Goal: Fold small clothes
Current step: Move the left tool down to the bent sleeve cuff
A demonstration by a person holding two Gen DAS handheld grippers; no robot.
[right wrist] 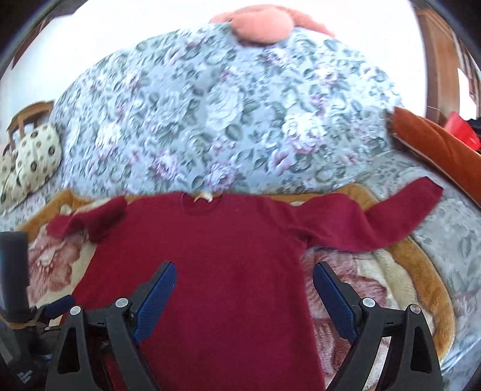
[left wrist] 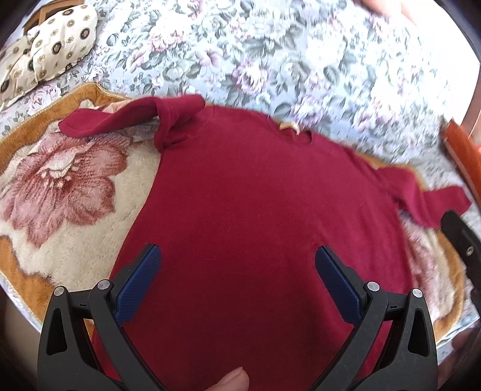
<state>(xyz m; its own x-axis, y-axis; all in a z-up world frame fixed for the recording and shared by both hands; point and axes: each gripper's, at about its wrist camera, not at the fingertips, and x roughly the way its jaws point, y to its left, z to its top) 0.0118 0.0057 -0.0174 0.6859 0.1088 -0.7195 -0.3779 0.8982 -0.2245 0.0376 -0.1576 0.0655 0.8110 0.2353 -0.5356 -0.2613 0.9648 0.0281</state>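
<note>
A small dark red long-sleeved sweater lies flat on a plush flower-patterned blanket, neck away from me. Its left sleeve is bunched and twisted near the shoulder. Its right sleeve stretches out to the right. My left gripper is open and empty, hovering over the sweater's lower body. My right gripper is open and empty over the sweater's right side. The left gripper's body shows at the left edge of the right wrist view.
The blanket lies on a bed with a blue-grey floral cover. Cream patterned pillows sit at the far left. An orange-brown cushion lies at the right. A pink plush thing sits at the far end.
</note>
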